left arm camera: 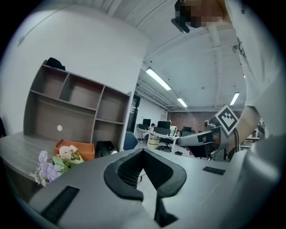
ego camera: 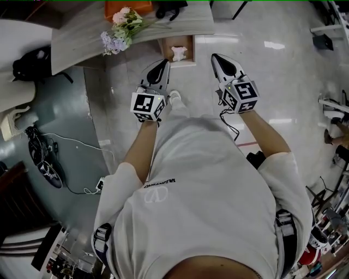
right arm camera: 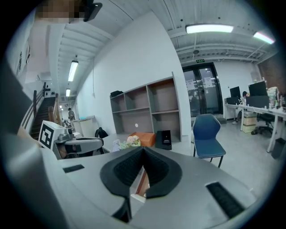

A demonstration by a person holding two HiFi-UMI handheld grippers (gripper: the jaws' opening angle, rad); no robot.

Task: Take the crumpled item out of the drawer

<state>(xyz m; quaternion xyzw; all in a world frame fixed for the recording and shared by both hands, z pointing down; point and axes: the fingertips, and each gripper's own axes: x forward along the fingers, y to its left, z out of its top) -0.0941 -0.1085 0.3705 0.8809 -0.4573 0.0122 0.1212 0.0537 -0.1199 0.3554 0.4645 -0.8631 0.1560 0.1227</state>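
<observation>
A white crumpled item point(ego camera: 178, 53) lies in the open wooden drawer point(ego camera: 189, 50) under the edge of the pale desk point(ego camera: 82, 38). Both grippers are held side by side in front of the drawer, apart from it. My left gripper point(ego camera: 163, 62) points at the drawer's left side, its jaws shut and empty point(left arm camera: 143, 151). My right gripper point(ego camera: 214, 55) hovers just right of the drawer, jaws also shut with nothing in them point(right arm camera: 143, 148). A strip of the drawer point(right arm camera: 141, 183) shows through the gap below the right jaws. Each gripper view shows the other gripper alongside.
A bunch of flowers point(ego camera: 121, 30), an orange box point(ego camera: 128, 6) and a black object point(ego camera: 170, 8) sit on the desk. A shelf unit point(right arm camera: 147, 109) stands behind it and a blue chair point(right arm camera: 208, 134) to the right. Cables point(ego camera: 71, 163) trail on the floor at left.
</observation>
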